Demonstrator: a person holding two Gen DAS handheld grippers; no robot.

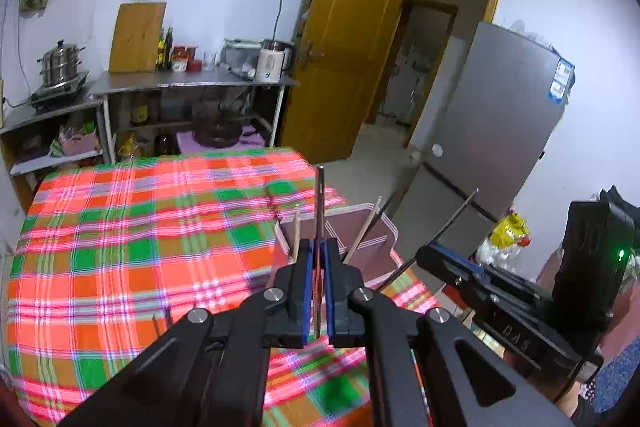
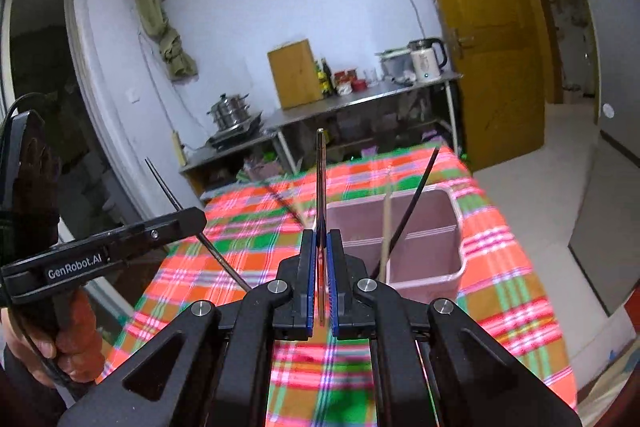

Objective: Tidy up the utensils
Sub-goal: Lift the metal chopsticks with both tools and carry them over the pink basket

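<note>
Both grippers carry a chopstick toward the pink holder.
Left gripper [image 1: 319, 247] and right gripper [image 2: 320, 239] each clamp a dark chopstick [image 1: 320, 199]; the holder [image 2: 440, 267] sits at the bench edge — best lowered tip-first into a compartment.

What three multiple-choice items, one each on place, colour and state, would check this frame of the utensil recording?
1. Where does the divided container stand? A. on the plaid tablecloth B. on the steel shelf C. on the floor
2. Its colour? A. blue B. pink C. yellow
3. The right hand-held gripper is: A. wide open B. out of view C. shut on a chopstick

Key: A, the plaid cloth lies under it; B, its walls are pink; C, its jaws pinch the thin stick.
</note>
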